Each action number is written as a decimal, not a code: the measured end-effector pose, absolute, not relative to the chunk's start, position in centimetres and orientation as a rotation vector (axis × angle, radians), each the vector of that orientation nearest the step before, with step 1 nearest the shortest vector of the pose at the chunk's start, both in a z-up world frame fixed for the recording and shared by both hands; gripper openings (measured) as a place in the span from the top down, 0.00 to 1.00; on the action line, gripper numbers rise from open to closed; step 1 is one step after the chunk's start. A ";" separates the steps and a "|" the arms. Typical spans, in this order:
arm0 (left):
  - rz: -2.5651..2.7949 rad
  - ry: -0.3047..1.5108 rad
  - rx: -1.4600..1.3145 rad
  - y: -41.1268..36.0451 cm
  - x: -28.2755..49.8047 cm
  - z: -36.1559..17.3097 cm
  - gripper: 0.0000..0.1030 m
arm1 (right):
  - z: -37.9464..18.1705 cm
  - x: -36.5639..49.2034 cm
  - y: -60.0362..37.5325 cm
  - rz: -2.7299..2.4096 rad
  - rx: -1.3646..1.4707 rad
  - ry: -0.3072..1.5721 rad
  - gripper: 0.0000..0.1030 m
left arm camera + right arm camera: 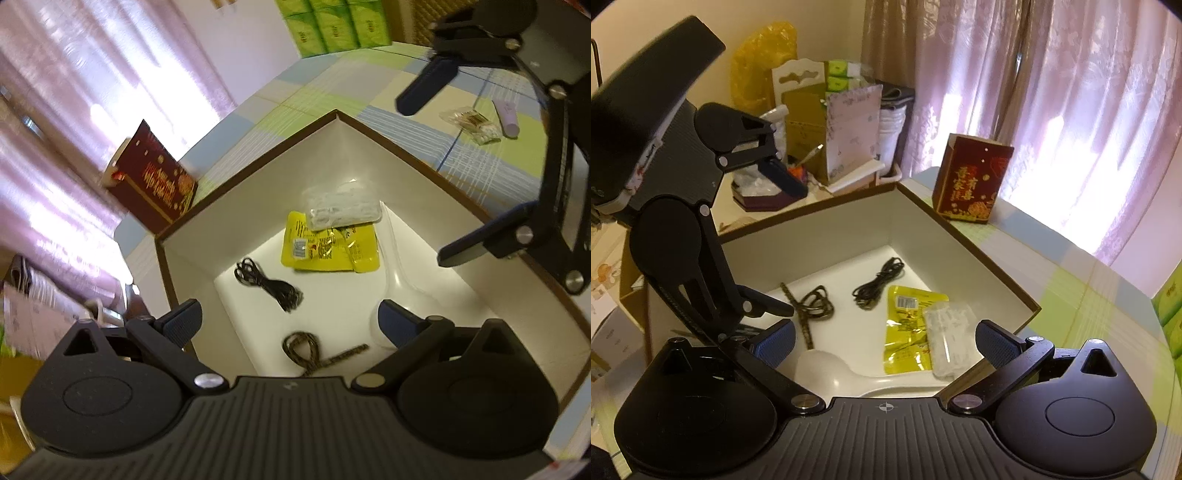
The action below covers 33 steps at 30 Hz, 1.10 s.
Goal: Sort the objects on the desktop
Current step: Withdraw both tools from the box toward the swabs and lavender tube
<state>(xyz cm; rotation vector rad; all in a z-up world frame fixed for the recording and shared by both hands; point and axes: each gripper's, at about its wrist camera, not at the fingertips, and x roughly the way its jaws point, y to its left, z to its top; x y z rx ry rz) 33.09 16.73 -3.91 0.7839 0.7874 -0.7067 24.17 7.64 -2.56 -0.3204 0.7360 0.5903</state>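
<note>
From the left wrist, the left gripper (pixel 290 323) is held above the box (pixel 369 147), fingers wide and empty; cable (pixel 269 284), cord (pixel 306 350), yellow packet (pixel 328 247), clear bag (pixel 343 208) and spoon (pixel 395 280) lie inside. A packet (pixel 471 123) and tube (pixel 508 118) remain on the bench (pixel 461 166), so these are judged best approached squarely and low. From the right wrist, the right gripper (pixel 884 341) is seen over the box, fingers wide, nothing held.
</note>
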 end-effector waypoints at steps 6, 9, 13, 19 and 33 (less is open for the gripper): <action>-0.621 0.836 0.686 17.5 30.5 -2.8 0.01 | -1.6 21.6 6.9 0.625 -0.305 0.721 0.02; -0.578 0.846 0.633 18.1 28.8 -2.0 0.01 | -1.4 20.6 6.4 0.637 -0.296 0.724 0.02; -0.538 0.859 0.567 18.6 26.5 -1.0 0.01 | -1.3 19.2 5.8 0.645 -0.294 0.739 0.02; -0.468 0.886 0.506 18.7 23.4 -0.5 0.01 | -1.3 17.0 4.7 0.664 -0.285 0.753 0.02; -0.406 0.940 0.411 16.6 17.1 -1.2 0.01 | -1.8 13.1 1.4 0.690 -0.275 0.788 0.02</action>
